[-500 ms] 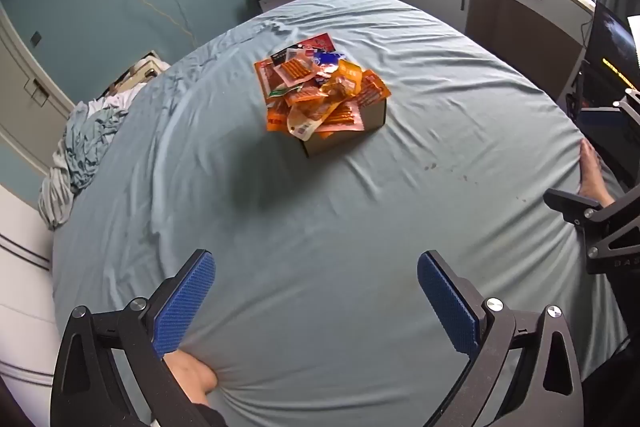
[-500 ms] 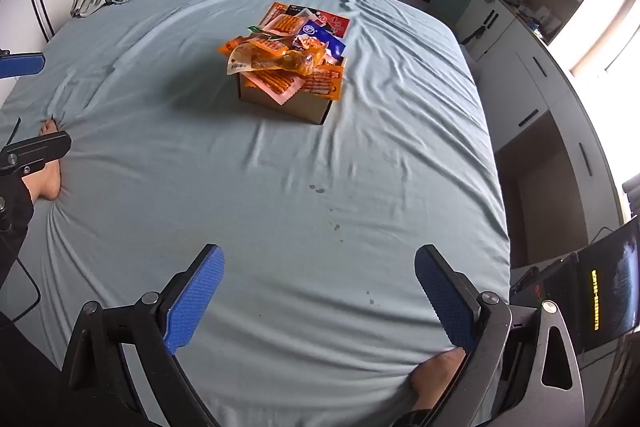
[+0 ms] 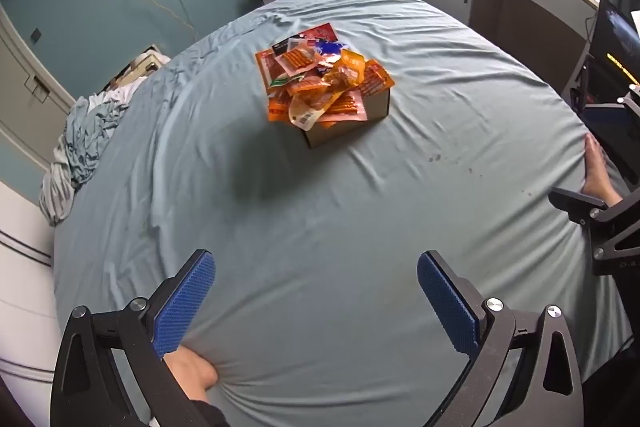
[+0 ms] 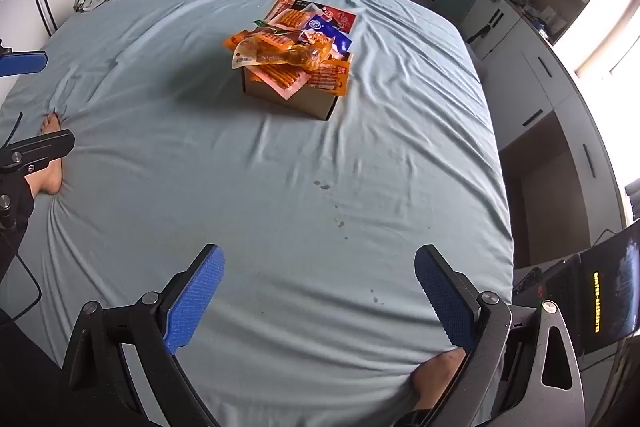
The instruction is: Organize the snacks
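Snacks: a messy heap of mostly orange snack packets (image 3: 320,87) was piled on and spilling over a small cardboard box (image 3: 352,123), out in the middle of the bed (image 3: 280,227). A few flat packets, red and blue ones included, lay behind the box toward the far wall.

How they'd handle: my guess is light, crinkly and slippery. Thin foil or plastic that bends instead of holding shape. Nothing looked breakable, but stacked loose like that, one tug could slide the rest off.

Where to grab: I'd pinch a free edge or corner of a top packet, like the pale one hanging over the front of the box (image 4: 256,57), not dig into the middle.

Left hand-held gripper (image 3: 316,307): spread wide, holding nothing, low at the near edge of the bed, well apart from the pile.

Right hand-held gripper (image 4: 320,299): same deal, wide open and empty, aimed across the sheet at the box from the near edge.

Pose: both were level-ish, fingers pointing forward at the pile, with bare feet pressed into the sheet beside them.
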A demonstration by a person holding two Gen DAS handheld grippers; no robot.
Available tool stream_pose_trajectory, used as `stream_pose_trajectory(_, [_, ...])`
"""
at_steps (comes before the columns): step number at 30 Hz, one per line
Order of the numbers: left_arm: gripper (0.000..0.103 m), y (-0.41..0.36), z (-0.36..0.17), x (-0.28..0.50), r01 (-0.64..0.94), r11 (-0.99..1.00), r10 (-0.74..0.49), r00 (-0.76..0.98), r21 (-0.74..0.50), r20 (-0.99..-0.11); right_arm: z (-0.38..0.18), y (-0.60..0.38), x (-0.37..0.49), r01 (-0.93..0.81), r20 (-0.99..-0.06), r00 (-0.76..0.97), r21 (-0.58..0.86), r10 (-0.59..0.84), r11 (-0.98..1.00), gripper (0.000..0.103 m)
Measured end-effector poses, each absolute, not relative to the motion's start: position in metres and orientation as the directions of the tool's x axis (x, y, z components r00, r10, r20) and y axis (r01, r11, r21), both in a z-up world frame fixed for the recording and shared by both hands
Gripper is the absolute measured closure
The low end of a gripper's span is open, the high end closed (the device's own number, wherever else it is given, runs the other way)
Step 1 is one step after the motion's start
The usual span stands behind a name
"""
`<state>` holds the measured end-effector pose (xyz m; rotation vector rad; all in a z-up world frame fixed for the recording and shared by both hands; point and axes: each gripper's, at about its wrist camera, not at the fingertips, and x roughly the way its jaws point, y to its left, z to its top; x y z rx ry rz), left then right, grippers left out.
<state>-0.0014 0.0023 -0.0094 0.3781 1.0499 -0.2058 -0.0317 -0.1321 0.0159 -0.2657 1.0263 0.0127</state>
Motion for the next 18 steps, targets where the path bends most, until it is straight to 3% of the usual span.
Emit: stream_pose_trajectory(18, [0.000, -0.013, -0.044, 0.032, 0.323, 0.913, 0.065, 0.487, 0.249, -0.871, -0.052, -0.160, 0.015, -0.154, -0.887, 0.446, -0.208, -0.119, 0.966, 0.007])
